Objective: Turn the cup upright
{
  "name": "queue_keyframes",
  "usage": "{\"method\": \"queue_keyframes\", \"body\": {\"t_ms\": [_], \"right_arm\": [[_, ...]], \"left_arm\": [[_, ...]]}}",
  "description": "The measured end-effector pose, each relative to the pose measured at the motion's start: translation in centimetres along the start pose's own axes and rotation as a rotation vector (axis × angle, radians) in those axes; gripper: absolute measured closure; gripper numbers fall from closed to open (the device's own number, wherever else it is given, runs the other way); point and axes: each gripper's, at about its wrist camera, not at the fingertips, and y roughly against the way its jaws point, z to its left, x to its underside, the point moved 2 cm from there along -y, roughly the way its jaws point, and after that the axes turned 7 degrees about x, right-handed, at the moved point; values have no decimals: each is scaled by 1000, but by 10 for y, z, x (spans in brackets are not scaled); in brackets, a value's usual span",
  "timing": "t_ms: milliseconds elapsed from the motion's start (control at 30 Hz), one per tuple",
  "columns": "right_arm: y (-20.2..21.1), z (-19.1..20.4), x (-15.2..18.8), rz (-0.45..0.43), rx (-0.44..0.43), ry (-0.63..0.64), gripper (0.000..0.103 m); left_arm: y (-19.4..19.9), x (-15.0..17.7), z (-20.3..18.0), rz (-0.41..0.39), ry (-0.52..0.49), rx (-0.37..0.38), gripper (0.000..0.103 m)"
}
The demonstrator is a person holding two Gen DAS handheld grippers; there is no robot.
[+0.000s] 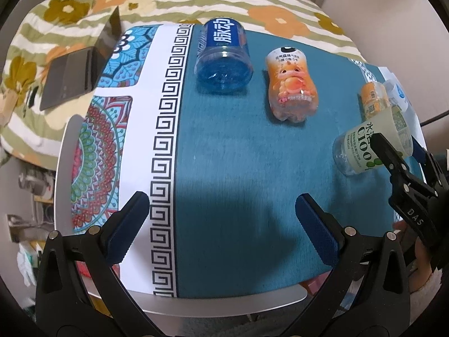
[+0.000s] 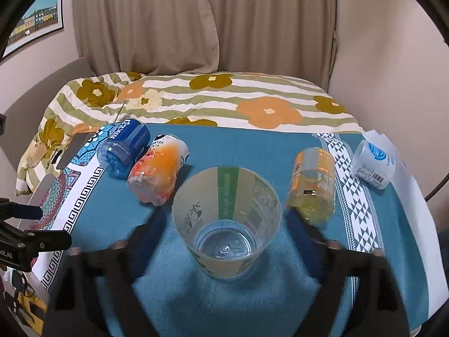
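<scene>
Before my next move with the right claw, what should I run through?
1. Green cup mouth up, seen from the right wrist: ok.
2. Right claw grip on the green cup: fingers blurred, cannot tell.
3. Left claw open, away from every cup: ok.
4. Room on the right claw's outer side: yellow cup lies close by, not ok.
5. Orange cup apart from the green cup: ok.
</scene>
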Motion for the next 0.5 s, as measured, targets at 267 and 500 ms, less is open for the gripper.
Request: {"method": "queue_keyframes", "body": {"t_ms": [267,500], "right_arm": [[-1,-7,2,-9,-22,19,0],[22,-18,-4,-24,-46,69,0]], "left_arm": [[4,8,-5,-12,26,-16,0],[29,11,-28,-74,49,-29,0]]}}
